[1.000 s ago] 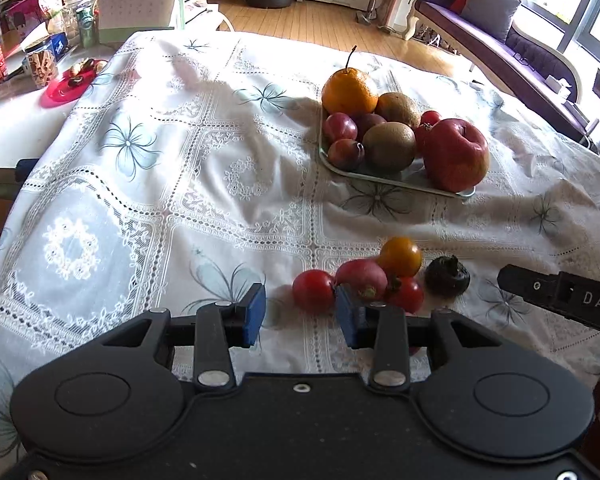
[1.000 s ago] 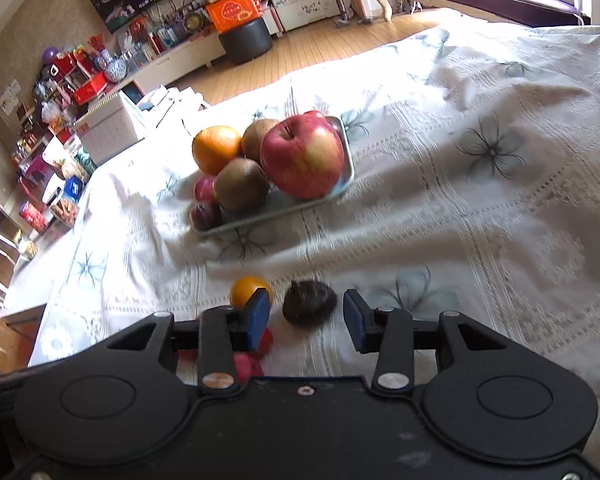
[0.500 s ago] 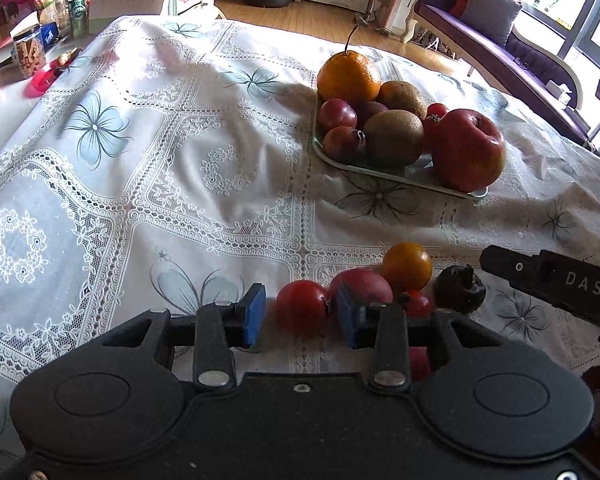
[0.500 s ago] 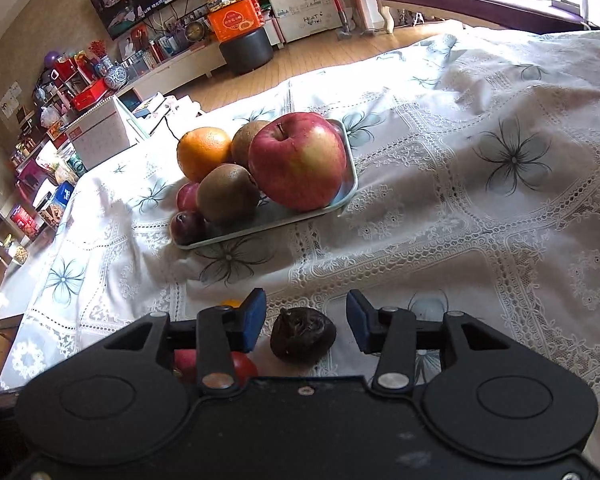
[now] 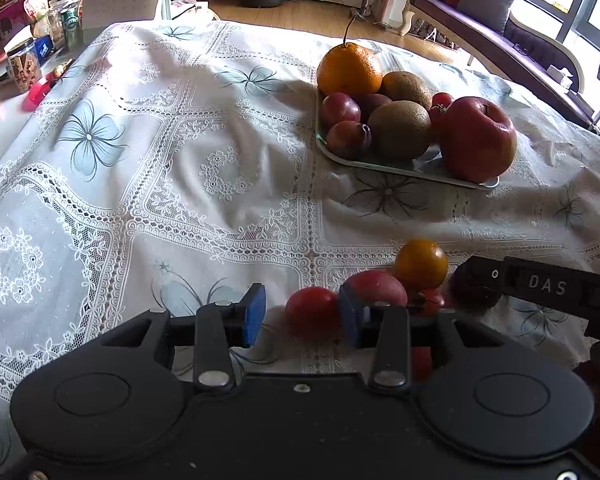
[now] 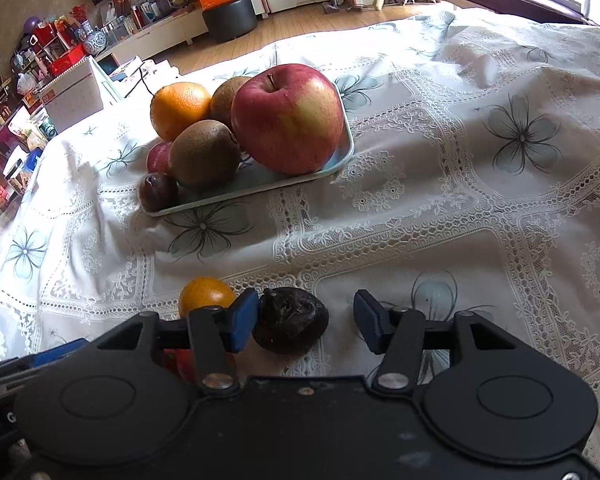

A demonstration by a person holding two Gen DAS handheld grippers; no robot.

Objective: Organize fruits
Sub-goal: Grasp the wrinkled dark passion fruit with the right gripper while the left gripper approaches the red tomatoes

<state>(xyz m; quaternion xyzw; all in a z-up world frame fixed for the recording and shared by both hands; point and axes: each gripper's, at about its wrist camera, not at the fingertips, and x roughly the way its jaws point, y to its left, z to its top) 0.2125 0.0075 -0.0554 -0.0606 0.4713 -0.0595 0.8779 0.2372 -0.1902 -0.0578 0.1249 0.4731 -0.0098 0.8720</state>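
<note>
Both grippers stood apart, bracketing loose fruit for pickup: the left gripper (image 5: 302, 314) around a red tomato (image 5: 312, 312), the right gripper (image 6: 306, 320) around a dark wrinkled fruit (image 6: 290, 320). The tray (image 6: 260, 188) lay ahead.

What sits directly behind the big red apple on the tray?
From the right wrist view, a kiwi peeks out behind the apple, beside the orange. The left wrist view adds small red fruit there. The tray floor behind is hidden.
</note>
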